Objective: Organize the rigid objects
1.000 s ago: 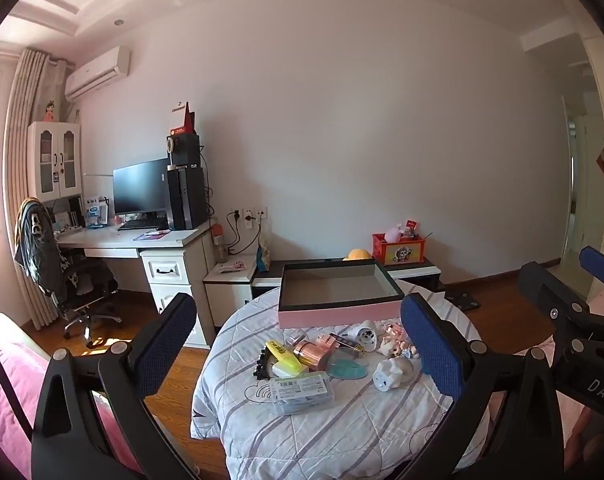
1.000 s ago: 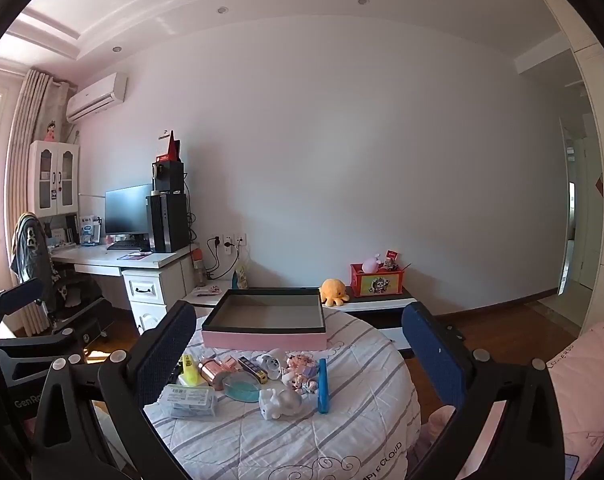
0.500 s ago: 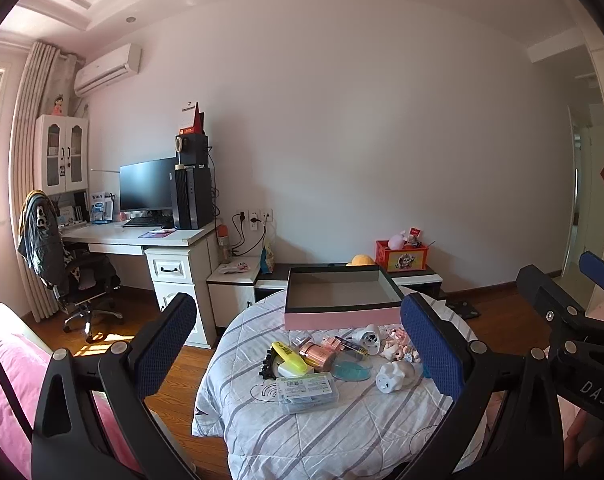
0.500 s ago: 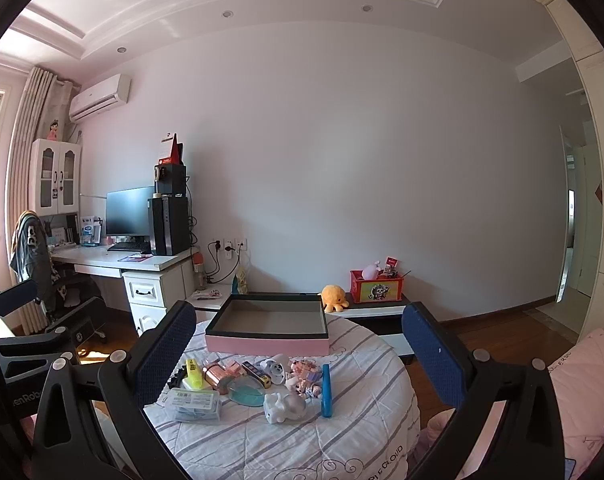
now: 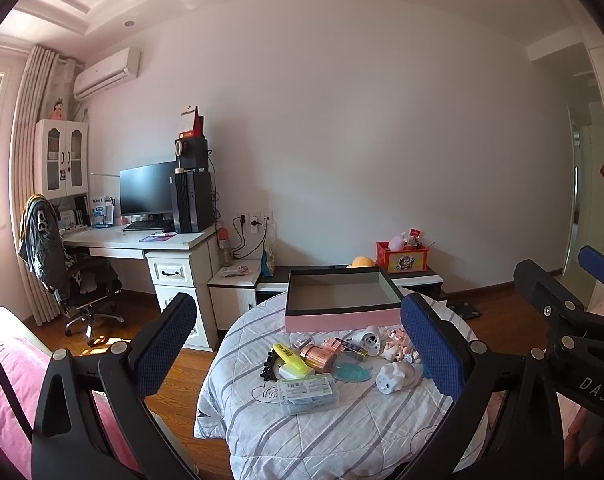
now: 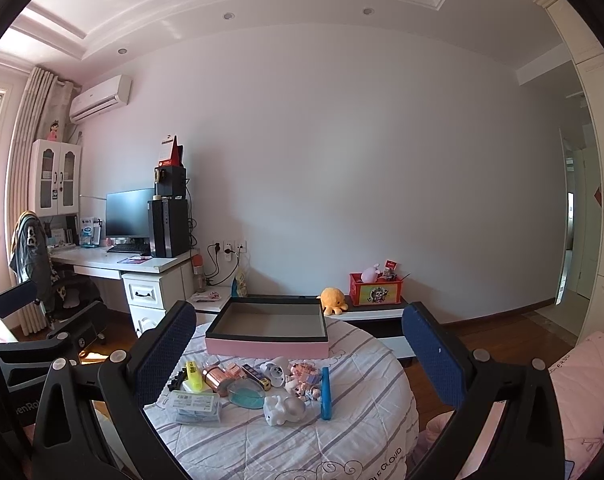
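The left gripper's right fingers (image 5: 430, 354) hide part of the small toys (image 5: 396, 346), too small to identify.

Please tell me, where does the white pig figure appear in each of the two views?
Left wrist: white pig figure lies lower right of centre, near the right finger.
Right wrist: it lies low, just left of centre.
Shared landmark: the pink box behind it.

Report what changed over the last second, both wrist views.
Both cameras shifted slightly: the pink box and the round table sit a little lower in each view, so both grippers tipped up a bit. Nothing was gripped or released. The left gripper and right gripper stay open and empty; the clutter, including the white pig figure, has not moved.
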Demonstrator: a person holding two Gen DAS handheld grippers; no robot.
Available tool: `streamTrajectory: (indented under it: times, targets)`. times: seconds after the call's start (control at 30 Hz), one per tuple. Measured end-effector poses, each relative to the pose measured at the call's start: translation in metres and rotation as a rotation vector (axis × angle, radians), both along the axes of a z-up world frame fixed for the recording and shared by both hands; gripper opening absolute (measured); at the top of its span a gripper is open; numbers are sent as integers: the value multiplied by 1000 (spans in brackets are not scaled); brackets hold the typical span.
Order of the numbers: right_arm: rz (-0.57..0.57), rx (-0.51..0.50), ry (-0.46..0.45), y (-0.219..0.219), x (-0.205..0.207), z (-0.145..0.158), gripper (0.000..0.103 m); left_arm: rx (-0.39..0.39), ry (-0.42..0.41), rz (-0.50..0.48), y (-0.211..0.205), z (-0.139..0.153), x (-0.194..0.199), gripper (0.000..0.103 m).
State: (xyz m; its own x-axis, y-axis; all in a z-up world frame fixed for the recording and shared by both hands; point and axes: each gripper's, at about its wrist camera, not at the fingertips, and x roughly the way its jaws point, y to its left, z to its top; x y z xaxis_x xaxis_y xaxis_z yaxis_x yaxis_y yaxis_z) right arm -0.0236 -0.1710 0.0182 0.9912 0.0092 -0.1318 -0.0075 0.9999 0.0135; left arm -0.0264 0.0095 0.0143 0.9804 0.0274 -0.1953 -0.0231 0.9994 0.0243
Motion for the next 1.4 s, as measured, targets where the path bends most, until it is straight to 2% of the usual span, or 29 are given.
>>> streamTrajectory:
  times: [1.4]
  targets:
    - [1,4,-8,2,-3,-3,103,19,-13,7,-6,4,-4,103]
